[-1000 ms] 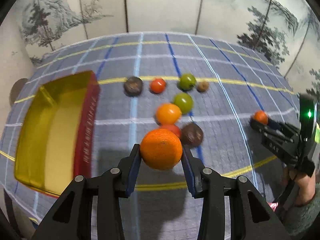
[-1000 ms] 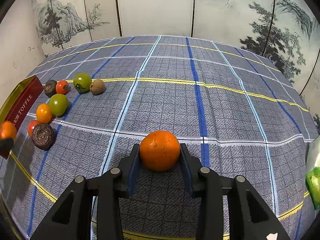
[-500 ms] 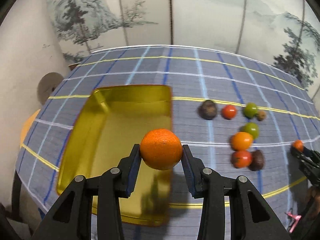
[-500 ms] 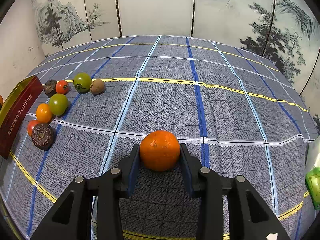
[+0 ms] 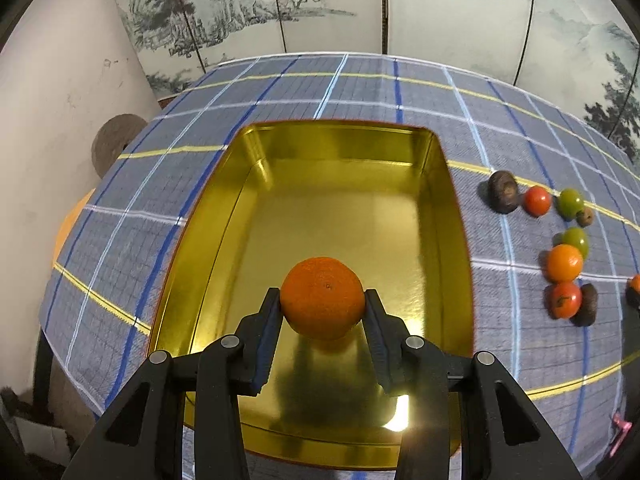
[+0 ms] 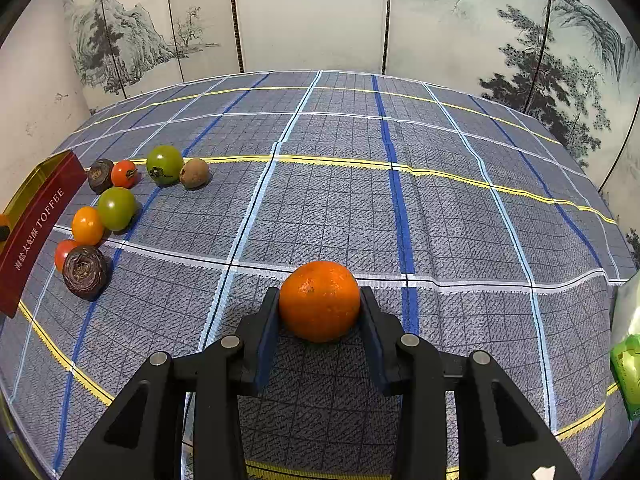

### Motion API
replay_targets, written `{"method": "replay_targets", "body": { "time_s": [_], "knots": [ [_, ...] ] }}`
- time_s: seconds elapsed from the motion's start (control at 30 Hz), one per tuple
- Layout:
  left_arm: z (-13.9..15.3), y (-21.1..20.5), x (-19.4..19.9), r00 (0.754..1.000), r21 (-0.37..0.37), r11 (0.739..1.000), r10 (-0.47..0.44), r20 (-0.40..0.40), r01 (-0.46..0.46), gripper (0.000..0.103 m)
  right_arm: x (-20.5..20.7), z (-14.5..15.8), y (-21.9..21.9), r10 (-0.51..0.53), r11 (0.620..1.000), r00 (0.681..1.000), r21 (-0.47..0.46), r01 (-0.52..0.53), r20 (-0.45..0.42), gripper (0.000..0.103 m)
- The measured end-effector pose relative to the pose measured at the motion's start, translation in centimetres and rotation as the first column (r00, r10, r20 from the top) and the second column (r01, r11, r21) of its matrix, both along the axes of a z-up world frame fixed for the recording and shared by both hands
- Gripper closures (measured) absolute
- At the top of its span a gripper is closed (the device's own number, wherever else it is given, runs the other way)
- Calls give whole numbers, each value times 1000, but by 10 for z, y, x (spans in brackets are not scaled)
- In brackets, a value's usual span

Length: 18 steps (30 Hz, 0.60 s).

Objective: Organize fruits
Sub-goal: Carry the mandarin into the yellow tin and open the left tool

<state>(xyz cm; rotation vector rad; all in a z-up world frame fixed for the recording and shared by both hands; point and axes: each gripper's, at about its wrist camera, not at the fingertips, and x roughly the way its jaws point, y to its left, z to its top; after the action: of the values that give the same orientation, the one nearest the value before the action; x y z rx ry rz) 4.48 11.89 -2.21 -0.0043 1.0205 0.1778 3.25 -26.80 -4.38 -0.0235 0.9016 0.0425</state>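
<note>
My left gripper [image 5: 322, 307] is shut on an orange mandarin [image 5: 322, 297] and holds it above the near half of an empty gold tin [image 5: 340, 216] with red outer walls. My right gripper [image 6: 319, 309] is shut on a second mandarin [image 6: 319, 301] over the checked tablecloth. To the right of the tin lie several loose fruits: a dark brown one [image 5: 503, 191], a red tomato [image 5: 537, 200], two green ones [image 5: 570, 202], an orange one [image 5: 564, 263]. The right wrist view shows the same group [image 6: 116, 208] at the left, beside the tin's red side [image 6: 36, 228].
The blue-grey checked cloth [image 6: 360, 208] covers the table, which ends at the left just past the tin [image 5: 80, 280]. A painted folding screen [image 6: 312, 16] stands behind. A green packet [image 6: 628, 368] lies at the right edge.
My left gripper has carried its mandarin leftward from over the fruit group to above the gold tin. The right gripper and its mandarin have stayed still.
</note>
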Motion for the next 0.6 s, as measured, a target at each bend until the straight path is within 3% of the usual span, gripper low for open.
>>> {"method": "replay_targets", "body": {
  "time_s": [0.6],
  "knots": [
    [-23,13,2,998,-22,1000,13,-65,-14,61,0,0,0,0,1000,1000,0,0,-1,67]
  ]
}}
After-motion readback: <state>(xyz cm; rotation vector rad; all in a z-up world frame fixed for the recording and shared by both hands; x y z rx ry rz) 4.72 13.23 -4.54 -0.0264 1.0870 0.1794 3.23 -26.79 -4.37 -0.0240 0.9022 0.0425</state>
